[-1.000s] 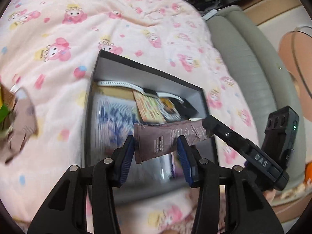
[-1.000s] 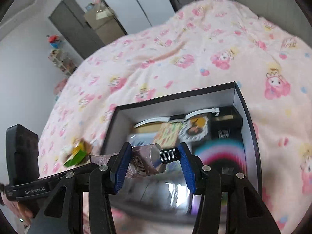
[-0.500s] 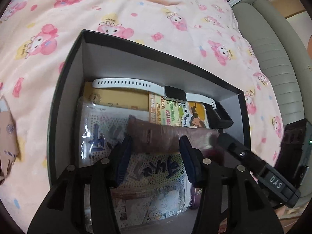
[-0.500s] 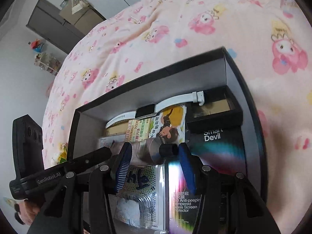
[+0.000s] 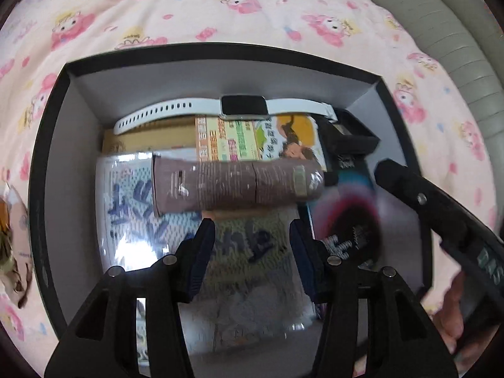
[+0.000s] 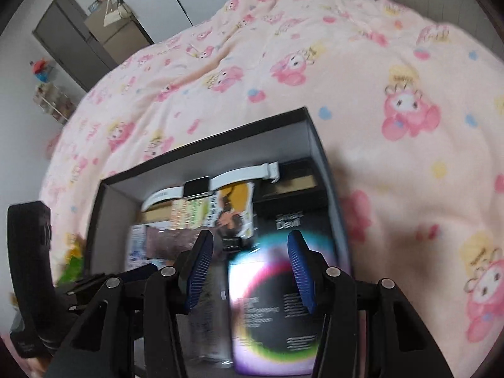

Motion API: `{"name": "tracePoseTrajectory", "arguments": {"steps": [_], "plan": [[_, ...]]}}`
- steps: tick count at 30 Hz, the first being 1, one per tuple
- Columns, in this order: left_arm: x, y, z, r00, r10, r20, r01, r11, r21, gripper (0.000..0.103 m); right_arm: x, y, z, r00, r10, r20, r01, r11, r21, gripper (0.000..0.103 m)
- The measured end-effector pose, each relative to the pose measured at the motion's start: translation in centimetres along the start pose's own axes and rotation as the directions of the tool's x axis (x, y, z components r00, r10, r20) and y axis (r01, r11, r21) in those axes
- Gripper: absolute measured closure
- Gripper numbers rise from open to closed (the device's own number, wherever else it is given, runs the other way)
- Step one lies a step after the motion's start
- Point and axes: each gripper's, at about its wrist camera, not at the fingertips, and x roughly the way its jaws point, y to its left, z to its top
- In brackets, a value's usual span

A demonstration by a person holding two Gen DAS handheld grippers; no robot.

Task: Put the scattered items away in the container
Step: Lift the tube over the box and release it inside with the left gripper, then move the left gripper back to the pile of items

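Note:
A brown squeeze tube with a black cap lies crosswise inside the black box, on top of the packets there. My left gripper is open and empty just in front of the tube, not touching it. My right gripper is open and empty above the box; the tube shows blurred beyond its left finger. The right gripper's body shows at the right of the left wrist view.
The box also holds a white smartwatch, a yellow-green booklet, a clear plastic packet and a dark screen-protector box. It rests on a pink cartoon-print blanket. A brown packet lies on the blanket left of the box.
Both grippers held the tube a second ago and lowered it into the box. Both have opened and drawn back, and the tube now lies loose in the box.

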Motion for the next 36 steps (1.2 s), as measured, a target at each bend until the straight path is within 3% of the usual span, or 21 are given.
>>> {"name": "tracePoseTrajectory", "arguments": {"steps": [3,6,8,13,17,19,21,24,29,36], "plan": [[0.4,0.5,1.3,0.999,-0.024,0.024,0.025,0.998,-0.055,0.054,0.6,0.1,0.1,1.000,0.011,-0.010,-0.011,1.000,-0.010,0.057],[0.4,1.4,2.0,0.998,-0.008,0.062,0.015,0.993,-0.118,0.053,1.0,0.0,0.2,0.998,-0.069,-0.001,0.069,0.997,-0.038,0.057],[0.3,1.1,1.5,0.998,-0.031,0.055,0.036,0.994,-0.102,0.053,1.1,0.0,0.2,0.994,-0.107,0.006,0.107,0.993,-0.050,0.057],[1.1,-0.1,1.4,0.999,-0.047,0.009,0.047,0.998,-0.040,0.053,0.3,0.2,0.2,0.999,-0.035,0.012,0.036,0.999,-0.017,0.057],[1.0,0.2,3.4,0.998,-0.054,0.038,0.057,0.995,-0.079,0.053,-0.1,0.0,0.2,0.990,-0.122,0.067,0.123,0.992,-0.012,0.057],[0.7,0.2,4.0,0.998,-0.021,0.053,0.025,0.996,-0.081,0.053,0.6,-0.4,0.3,0.993,-0.105,0.044,0.106,0.994,-0.003,0.057],[0.3,0.2,3.5,0.998,-0.046,0.046,0.049,0.997,-0.058,0.054,1.6,-0.8,0.4,0.997,-0.076,0.001,0.076,0.997,0.018,0.057],[-0.6,0.7,2.1,0.997,-0.048,0.056,0.051,0.998,-0.048,0.053,1.6,-0.2,0.5,0.995,-0.101,0.011,0.101,0.995,-0.005,0.057],[-3.5,0.9,-1.1,0.991,-0.059,0.118,0.064,0.997,-0.035,0.054,0.7,1.3,-0.7,0.998,-0.062,0.016,0.063,0.997,-0.040,0.057],[-7.9,0.1,-4.1,0.978,0.004,0.207,-0.013,0.999,0.039,0.052,-2.9,4.0,-3.0,0.997,-0.034,0.075,0.040,0.996,-0.079,0.057]]}}
